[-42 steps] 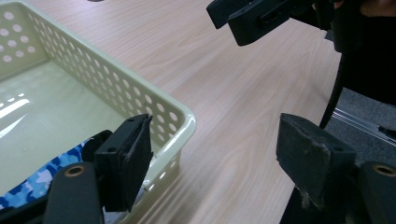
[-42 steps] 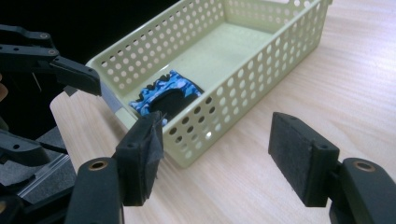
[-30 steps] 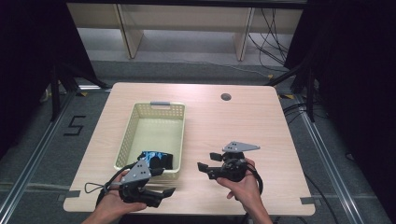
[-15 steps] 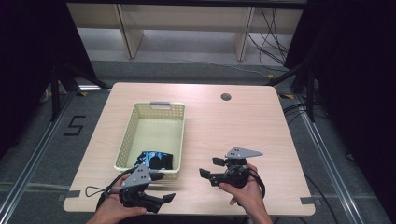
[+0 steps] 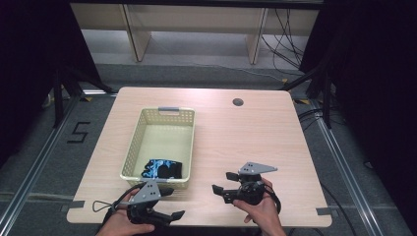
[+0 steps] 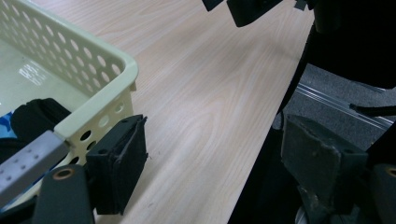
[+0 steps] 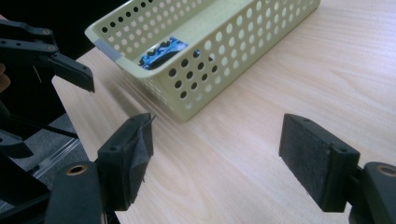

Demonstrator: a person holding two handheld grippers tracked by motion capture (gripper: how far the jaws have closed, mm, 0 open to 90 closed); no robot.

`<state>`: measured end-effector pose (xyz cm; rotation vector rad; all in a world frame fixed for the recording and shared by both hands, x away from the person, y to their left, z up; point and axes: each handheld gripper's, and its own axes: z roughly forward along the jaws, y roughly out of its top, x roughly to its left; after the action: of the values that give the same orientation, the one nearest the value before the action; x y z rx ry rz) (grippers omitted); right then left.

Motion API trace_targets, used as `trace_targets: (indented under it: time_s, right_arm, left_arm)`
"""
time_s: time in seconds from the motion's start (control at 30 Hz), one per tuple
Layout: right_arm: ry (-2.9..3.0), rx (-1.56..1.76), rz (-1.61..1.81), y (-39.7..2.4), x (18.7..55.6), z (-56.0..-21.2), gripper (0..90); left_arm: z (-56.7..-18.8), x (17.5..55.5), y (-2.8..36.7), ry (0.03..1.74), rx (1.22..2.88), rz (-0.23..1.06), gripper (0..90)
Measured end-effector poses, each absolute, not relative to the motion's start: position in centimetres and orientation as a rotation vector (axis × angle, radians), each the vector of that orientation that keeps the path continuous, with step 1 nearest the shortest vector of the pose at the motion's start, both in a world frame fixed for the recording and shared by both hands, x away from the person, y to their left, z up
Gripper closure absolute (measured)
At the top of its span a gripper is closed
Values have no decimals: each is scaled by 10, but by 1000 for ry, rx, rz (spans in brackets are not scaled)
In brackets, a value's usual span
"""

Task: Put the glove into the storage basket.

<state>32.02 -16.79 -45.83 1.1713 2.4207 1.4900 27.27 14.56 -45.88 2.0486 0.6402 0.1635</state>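
Pale wood table [image 5: 236, 142], with a cream plastic basket [image 5: 162, 142] on its left half and a black-and-blue glove [image 5: 163, 168] lying in the basket's near end. Only writing around is a "5" taped on the floor [image 5: 78, 132] to the left. Left gripper [image 5: 164, 204] sits just in front of the basket, jaws wide with nothing between them. Right gripper [image 5: 223, 183] hovers over bare wood, jaws just opened up wide, empty too. Right gripper view catches the glove [image 7: 163, 50] through the basket's holes. Shelving stands at the back, dark curtains at both sides.
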Motion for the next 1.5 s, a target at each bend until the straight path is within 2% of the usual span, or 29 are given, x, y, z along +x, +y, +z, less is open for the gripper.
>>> trace_targets:
  time_s: [0.17,0.43,0.8,1.07,1.23,1.47,1.5]
  right_arm:
    - [2434,1205,1475,-168,315,-463,273]
    - [2438,1177,1472,-169,312,-466,246]
    - [2447,1197,1477,-171,300,-467,222]
    - [2450,1199,1454,-176,295,-471,217]
    - [2459,1172,1444,-180,294,-473,213]
    - [2471,1214,1414,-181,284,-476,195]
    - [2472,1140,1394,-183,287,-479,189]
  left_arm:
    - [-464,271,149,613,2084,154,218]
    - [-473,269,151,664,2047,127,197]
    - [-479,270,156,636,2105,156,192]
    - [-485,267,153,683,2076,119,193]
    - [-486,269,156,646,2130,154,200]
    - [-491,265,155,674,2127,136,198]
    - [-492,264,154,680,2113,129,198]
